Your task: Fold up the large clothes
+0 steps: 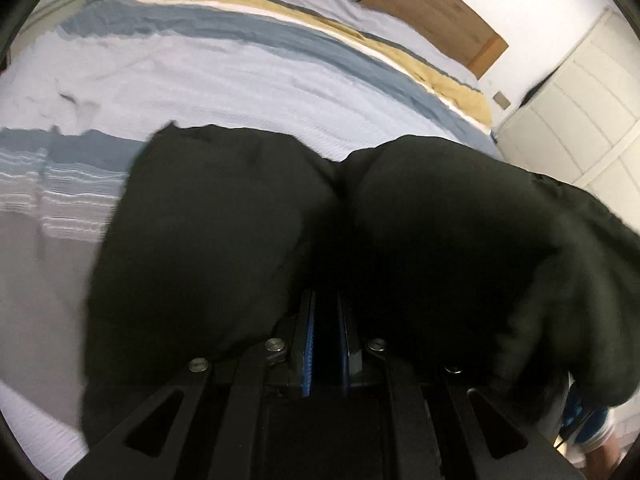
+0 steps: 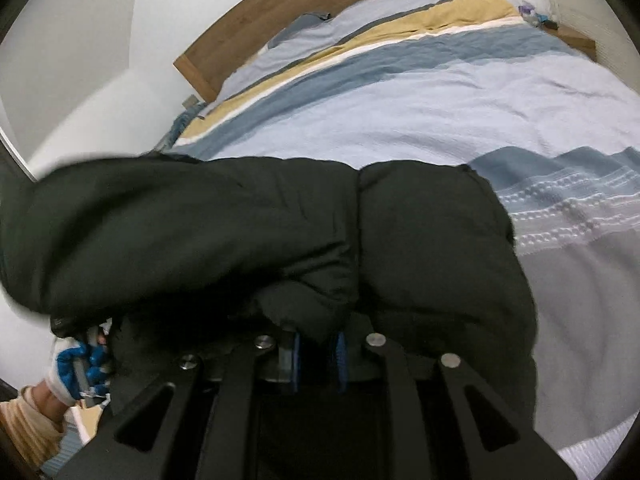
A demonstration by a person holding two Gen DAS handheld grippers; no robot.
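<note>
A black padded jacket hangs bunched over the front of my left gripper. Its blue-padded jaws are close together and pinch a fold of the cloth; the fingertips are buried in it. In the right wrist view the same jacket drapes across my right gripper, and a tuck of fabric sits clamped between the blue pads. Both grippers hold the jacket above the striped bed cover. The jacket's lower part is hidden.
The bed has a blue, yellow and white striped cover and a wooden headboard. White wardrobe doors stand at the right. A small table with clutter is by the far side. A person's blue-and-white gloved hand holds the other gripper.
</note>
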